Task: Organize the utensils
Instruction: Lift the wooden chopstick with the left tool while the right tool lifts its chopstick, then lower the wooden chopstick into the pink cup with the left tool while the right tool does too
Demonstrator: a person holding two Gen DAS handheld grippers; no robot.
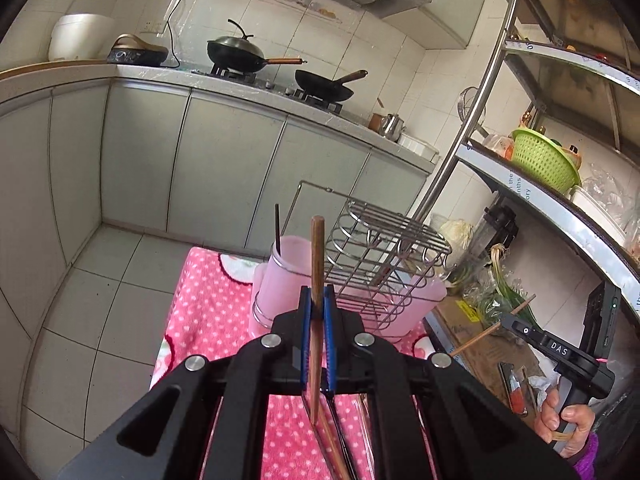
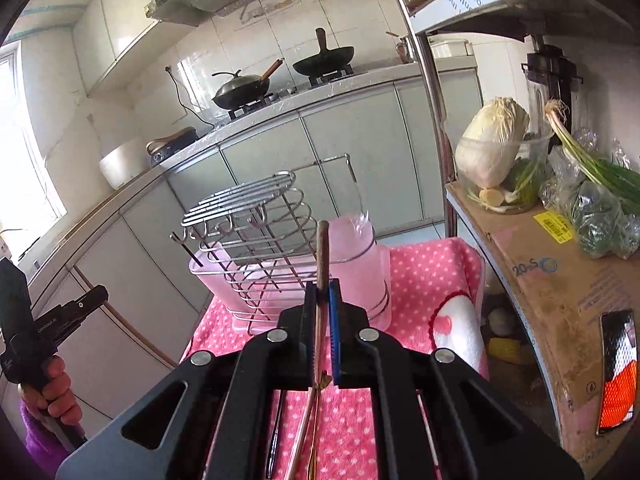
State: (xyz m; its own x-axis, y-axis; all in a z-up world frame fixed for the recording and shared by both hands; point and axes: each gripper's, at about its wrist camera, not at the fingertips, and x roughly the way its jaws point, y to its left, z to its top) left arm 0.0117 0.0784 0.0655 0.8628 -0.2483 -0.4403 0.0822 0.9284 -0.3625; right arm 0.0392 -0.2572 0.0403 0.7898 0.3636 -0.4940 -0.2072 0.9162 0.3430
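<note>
The left gripper [image 1: 318, 300] is clamped on a wooden chopstick [image 1: 317, 256]; the right gripper [image 2: 322, 294] likewise clamps a second chopstick [image 2: 322, 252]. The wire rack [image 1: 384, 248] stands just beyond both.

My right gripper [image 2: 323, 292] is clamped on a brown wooden chopstick [image 2: 322, 252], whose blunt end pokes up past the blue pads. Ahead, on the pink dotted cloth [image 2: 424, 272], stands a wire rack [image 2: 256, 236] over a pink tray [image 2: 218, 280], with a pink cup [image 2: 356, 256] at its right end. A dark stick [image 2: 186, 246] leans at the rack's left end. Far left, my other hand [image 2: 52, 396] grips the left gripper [image 2: 102, 293]. A cabbage [image 2: 490, 144] sits on the shelf to the right.
</note>
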